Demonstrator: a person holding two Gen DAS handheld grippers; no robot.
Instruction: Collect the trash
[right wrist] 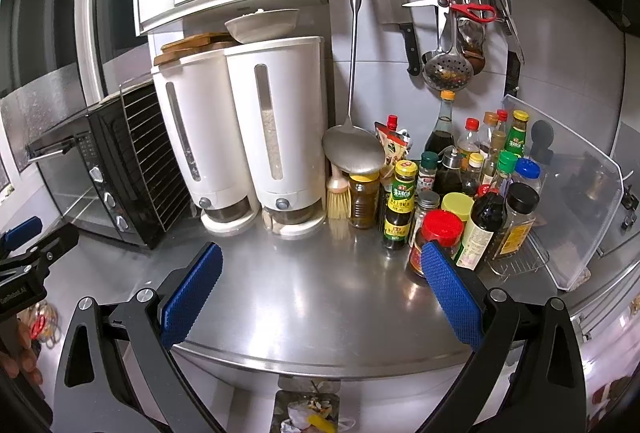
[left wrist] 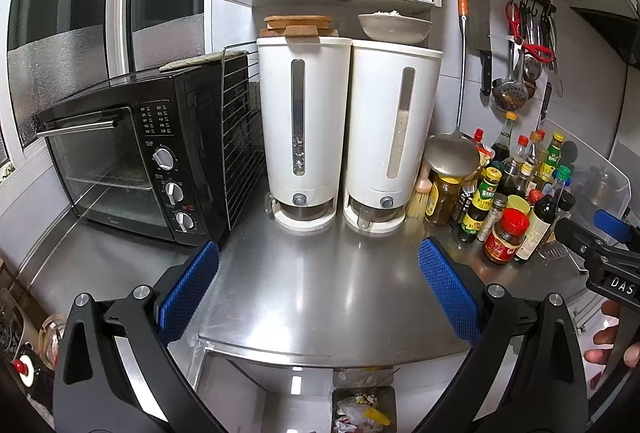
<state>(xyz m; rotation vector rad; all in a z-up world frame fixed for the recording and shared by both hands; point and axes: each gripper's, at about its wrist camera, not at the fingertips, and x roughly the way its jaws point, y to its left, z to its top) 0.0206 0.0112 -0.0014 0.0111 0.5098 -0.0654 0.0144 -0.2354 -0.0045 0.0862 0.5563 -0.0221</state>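
My left gripper (left wrist: pixel 319 265) is open and empty, held above the front of the steel counter (left wrist: pixel 320 293). My right gripper (right wrist: pixel 322 269) is open and empty too, over the same counter (right wrist: pixel 312 297); it also shows at the right edge of the left wrist view (left wrist: pixel 592 237). Below the counter's front edge stands a trash bin (left wrist: pixel 362 409) holding crumpled paper, scraps and something yellow; it shows in the right wrist view too (right wrist: pixel 310 413). No loose trash shows on the counter.
A black toaster oven (left wrist: pixel 132 161) with a wire rack (left wrist: pixel 240 137) stands at the left. Two white dispensers (left wrist: pixel 348 129) stand at the back. Sauce bottles and jars (right wrist: pixel 472 189) crowd the right. Utensils hang on a wall rail (right wrist: pixel 456 13). A clear plastic guard (right wrist: pixel 576 193) stands far right.
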